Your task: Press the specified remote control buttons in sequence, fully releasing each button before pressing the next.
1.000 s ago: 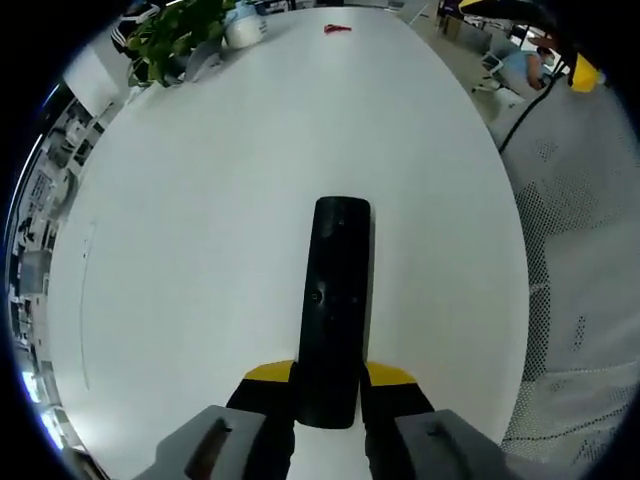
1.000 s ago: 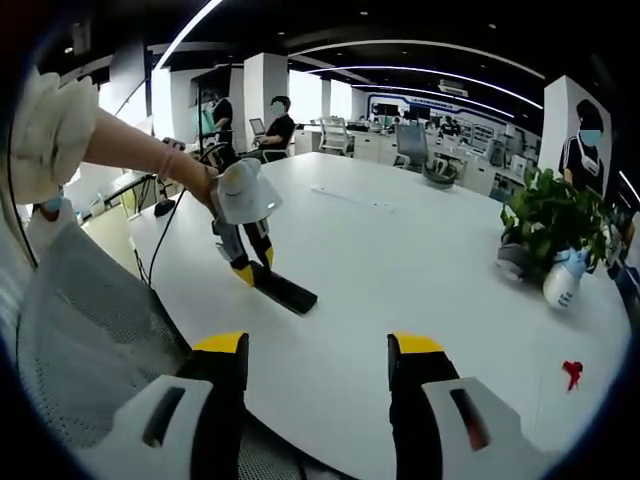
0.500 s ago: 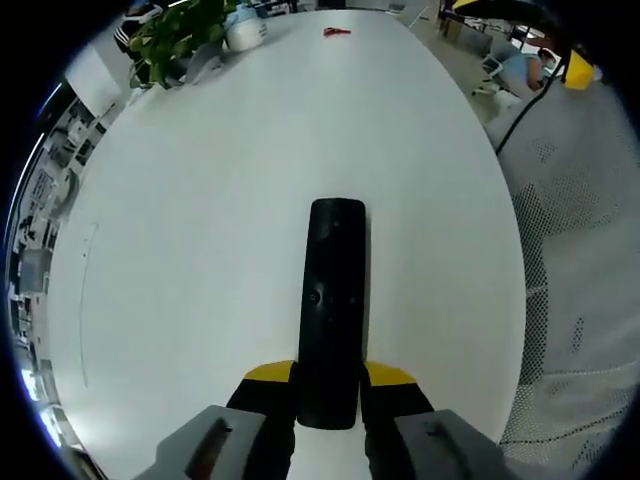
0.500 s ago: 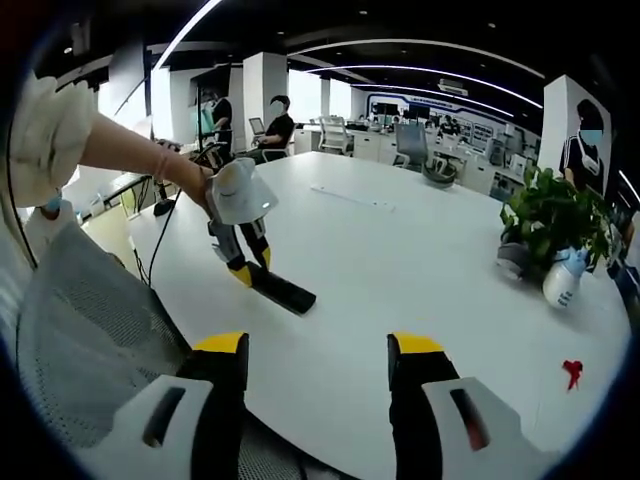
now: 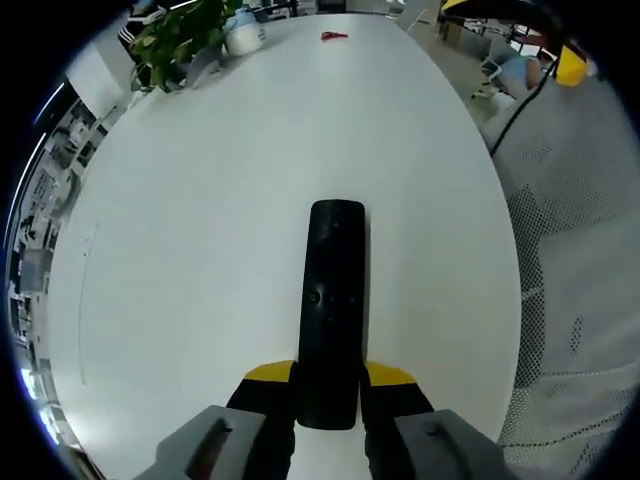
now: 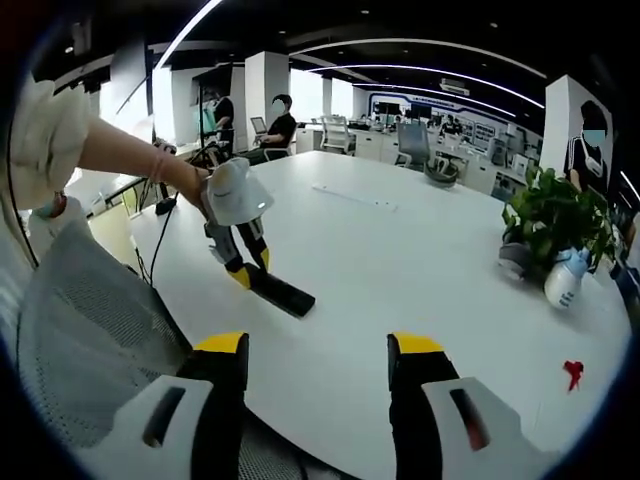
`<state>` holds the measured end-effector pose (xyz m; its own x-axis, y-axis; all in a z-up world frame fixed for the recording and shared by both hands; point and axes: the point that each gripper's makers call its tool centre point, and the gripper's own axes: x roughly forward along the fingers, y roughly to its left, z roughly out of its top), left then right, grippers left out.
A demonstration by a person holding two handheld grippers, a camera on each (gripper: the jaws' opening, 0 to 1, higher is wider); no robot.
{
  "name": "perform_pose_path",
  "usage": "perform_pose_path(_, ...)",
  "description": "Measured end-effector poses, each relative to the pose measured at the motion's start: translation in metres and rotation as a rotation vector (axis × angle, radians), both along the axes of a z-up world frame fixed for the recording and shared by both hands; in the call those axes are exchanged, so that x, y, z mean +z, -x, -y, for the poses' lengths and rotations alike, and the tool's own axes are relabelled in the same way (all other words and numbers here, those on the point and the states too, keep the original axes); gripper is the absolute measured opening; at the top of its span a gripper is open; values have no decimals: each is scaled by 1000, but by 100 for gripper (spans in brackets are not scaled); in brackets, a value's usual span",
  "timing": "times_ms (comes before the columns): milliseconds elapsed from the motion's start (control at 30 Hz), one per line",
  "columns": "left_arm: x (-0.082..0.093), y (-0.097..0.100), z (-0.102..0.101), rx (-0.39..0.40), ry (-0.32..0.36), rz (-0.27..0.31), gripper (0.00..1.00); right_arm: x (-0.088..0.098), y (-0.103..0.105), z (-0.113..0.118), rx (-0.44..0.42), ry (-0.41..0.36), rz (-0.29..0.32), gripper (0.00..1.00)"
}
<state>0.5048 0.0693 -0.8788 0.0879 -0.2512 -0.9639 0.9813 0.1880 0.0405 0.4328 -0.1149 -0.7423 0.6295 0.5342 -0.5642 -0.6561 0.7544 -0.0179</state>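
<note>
A long black remote control (image 5: 331, 310) lies lengthwise on the white table (image 5: 200, 220), its near end clamped between the yellow-tipped jaws of my left gripper (image 5: 329, 375). In the right gripper view the same remote (image 6: 282, 293) rests on the table's left part, with the left gripper (image 6: 243, 272) shut on its end and a person's hand holding that gripper. My right gripper (image 6: 318, 345) hovers open above the near table edge, well apart from the remote, with nothing between its fingers.
A potted plant (image 6: 552, 215) and a white spray bottle (image 6: 564, 275) stand at the table's far side, with a small red item (image 6: 572, 371) nearby. A mesh office chair (image 6: 80, 320) sits beside the table edge. People sit at desks in the background.
The left gripper and the remote have shifted slightly; the hold is unchanged. The right gripper has stayed open in place.
</note>
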Motion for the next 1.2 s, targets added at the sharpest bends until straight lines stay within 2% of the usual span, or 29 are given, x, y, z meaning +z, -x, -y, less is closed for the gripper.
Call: perform_pose_path(1200, 0, 20, 7, -24, 23, -5, 24, -3, 2, -3, 20, 8, -12, 57)
